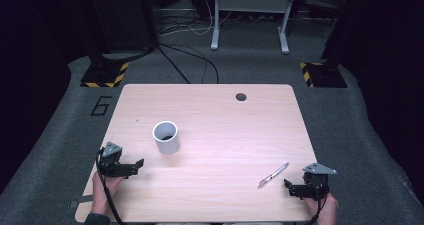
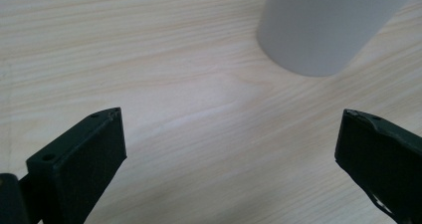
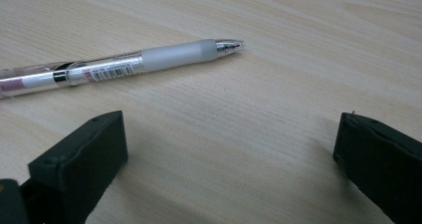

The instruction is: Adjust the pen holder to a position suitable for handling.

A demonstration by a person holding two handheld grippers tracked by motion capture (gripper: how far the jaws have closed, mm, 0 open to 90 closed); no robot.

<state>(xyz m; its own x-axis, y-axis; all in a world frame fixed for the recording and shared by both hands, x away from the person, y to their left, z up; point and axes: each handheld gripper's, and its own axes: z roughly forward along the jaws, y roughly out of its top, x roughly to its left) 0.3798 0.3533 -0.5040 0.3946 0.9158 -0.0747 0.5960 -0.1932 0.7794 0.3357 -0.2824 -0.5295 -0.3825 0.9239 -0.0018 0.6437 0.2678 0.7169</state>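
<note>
While nothing is gripped yet, the work looks like a pen pickup.
Pen (image 1: 273, 175): flat on the table (image 1: 215, 105) near its front right corner, long axis diagonal, tip toward the front edge.
Right gripper (image 1: 295, 187): nearer hand, jaws wide apart and empty; the pen (image 3: 119, 64) lies just ahead, crosswise, left of centre.
Left gripper (image 1: 132, 167): jaws spread, empty, near the front left corner.
Cup (image 1: 165, 137): white, upright, just beyond the left gripper.
</note>
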